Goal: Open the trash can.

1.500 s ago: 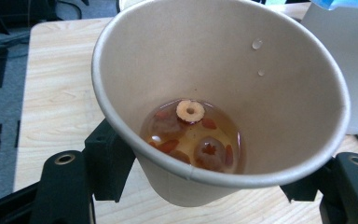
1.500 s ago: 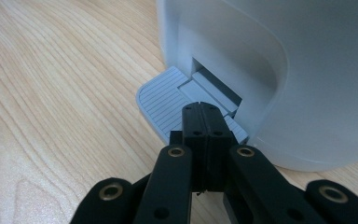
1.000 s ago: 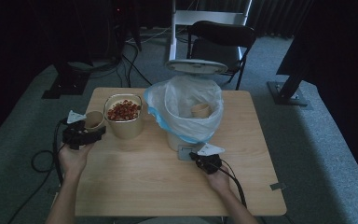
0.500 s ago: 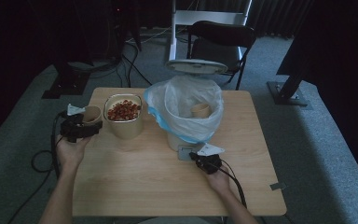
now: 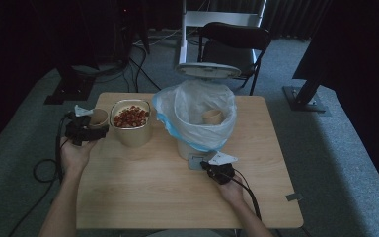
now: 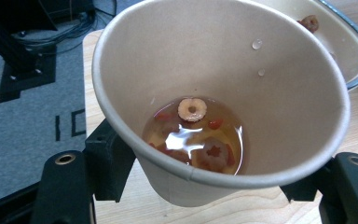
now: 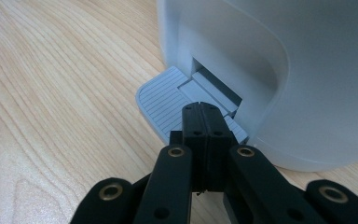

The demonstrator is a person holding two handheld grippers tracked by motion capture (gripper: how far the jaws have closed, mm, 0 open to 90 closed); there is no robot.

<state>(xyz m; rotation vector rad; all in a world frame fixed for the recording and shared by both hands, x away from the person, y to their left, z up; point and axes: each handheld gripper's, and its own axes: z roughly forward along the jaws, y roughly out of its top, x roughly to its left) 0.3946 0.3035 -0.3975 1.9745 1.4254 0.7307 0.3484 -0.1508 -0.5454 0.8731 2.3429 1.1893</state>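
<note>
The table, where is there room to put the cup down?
The near half of the table is bare wood, between the two forearms, in front of the bowl and the bin. The far right corner beside the bin is bare too. It is crowded along the far left, where the paper cup in the left gripper sits close beside the bowl.

A dim recording lab: dark curtains, grey carpet floor [image 5: 340, 163] strewn with black cables [image 5: 143, 74], black stand bases [image 5: 69, 91], and a lone pale wooden tabletop [image 5: 143, 192].

Paper cup [image 6: 223, 93] — base hidden behind its rim
</note>
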